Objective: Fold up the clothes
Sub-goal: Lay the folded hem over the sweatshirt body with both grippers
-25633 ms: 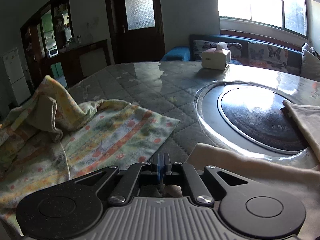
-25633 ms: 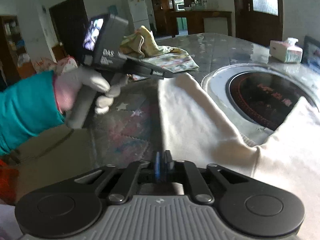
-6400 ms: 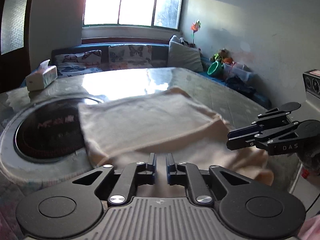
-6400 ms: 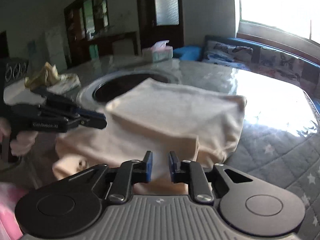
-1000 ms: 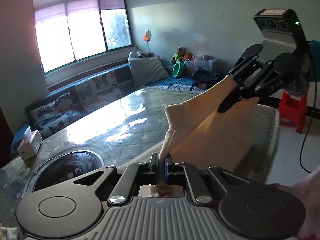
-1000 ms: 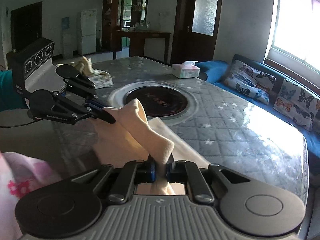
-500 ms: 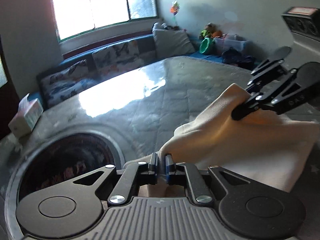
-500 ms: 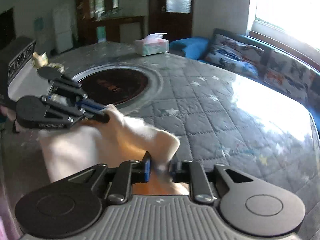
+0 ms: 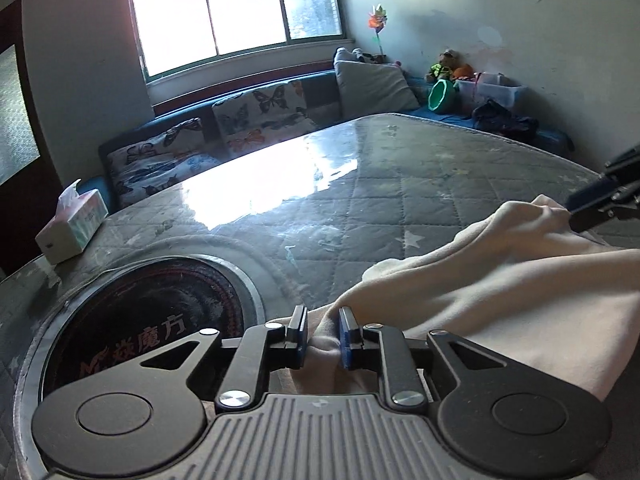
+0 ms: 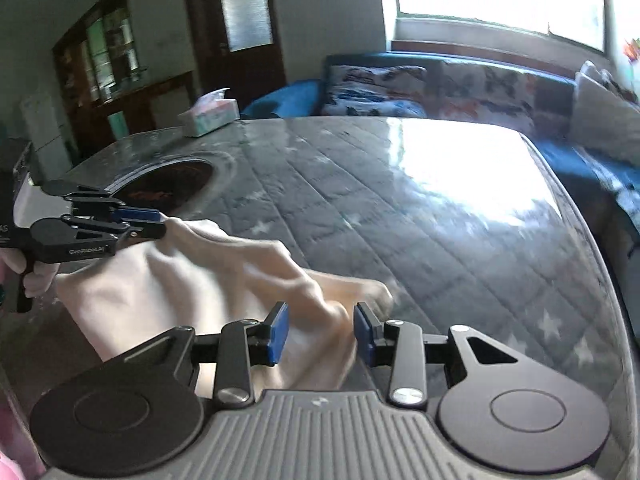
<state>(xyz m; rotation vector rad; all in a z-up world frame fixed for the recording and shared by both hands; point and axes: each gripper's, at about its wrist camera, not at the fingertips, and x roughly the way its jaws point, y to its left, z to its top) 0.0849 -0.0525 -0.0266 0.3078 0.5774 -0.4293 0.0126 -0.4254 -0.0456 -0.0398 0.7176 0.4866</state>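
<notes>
Cream cloth [image 9: 500, 292] lies folded on the worktop [image 9: 360, 184] beside the cooktop [image 9: 152, 312]; both hand-held grippers, left [image 9: 323, 334] and right [image 10: 321, 332], have just been opening with cloth loose between them, so I should back straight out without dragging the fold.

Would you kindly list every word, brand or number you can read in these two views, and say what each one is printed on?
"焱魔方", with a stylised logo before it: on the dark round cooktop set into the table; the first character is hard to make out.
"GenRobot.AI": on the side of the left gripper, right wrist view; small, slightly blurred.
"AS": end of a cut-off label on that gripper's body.
Tissue box: print too small to read.
</notes>
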